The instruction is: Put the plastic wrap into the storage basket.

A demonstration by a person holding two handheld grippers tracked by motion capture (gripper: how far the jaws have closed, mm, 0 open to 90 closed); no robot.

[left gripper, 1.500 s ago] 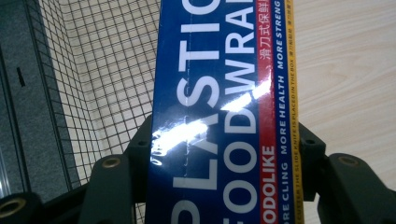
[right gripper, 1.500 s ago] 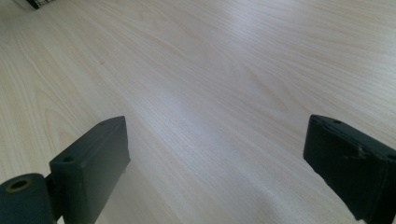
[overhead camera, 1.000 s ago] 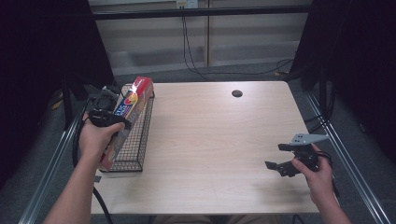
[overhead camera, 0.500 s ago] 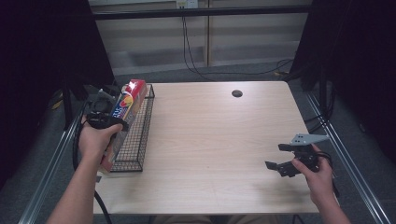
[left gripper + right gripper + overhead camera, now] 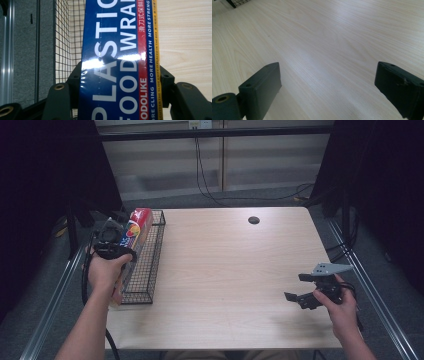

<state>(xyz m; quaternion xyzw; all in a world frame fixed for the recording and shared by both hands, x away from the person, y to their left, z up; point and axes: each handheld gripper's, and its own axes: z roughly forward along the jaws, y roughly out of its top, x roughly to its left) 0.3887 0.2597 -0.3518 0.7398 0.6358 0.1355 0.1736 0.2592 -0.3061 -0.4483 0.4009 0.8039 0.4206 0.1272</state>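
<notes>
A long blue and red plastic food wrap box [image 5: 138, 226] is held lengthwise over the black wire basket [image 5: 148, 270] at the table's left edge. My left gripper [image 5: 111, 242] is shut on it near its near end. In the left gripper view the box [image 5: 117, 50] fills the gap between the two jaws, with basket mesh [image 5: 67, 37] behind it. Near the table's front right corner my right gripper [image 5: 301, 289] is open, pointing left across the bare wood. Its jaws stand wide apart over the tabletop [image 5: 332, 42] with nothing between them.
A small dark round hole [image 5: 253, 220] sits in the wooden tabletop [image 5: 235, 265] toward the back. Metal rails [image 5: 55, 290] run along both sides of the table. Cables hang behind the far edge. A basket corner [image 5: 237, 2] shows far off in the right gripper view.
My left gripper has shifted slightly to the left with the box, which now lies more over the basket's left side. The right gripper has stayed in place.
</notes>
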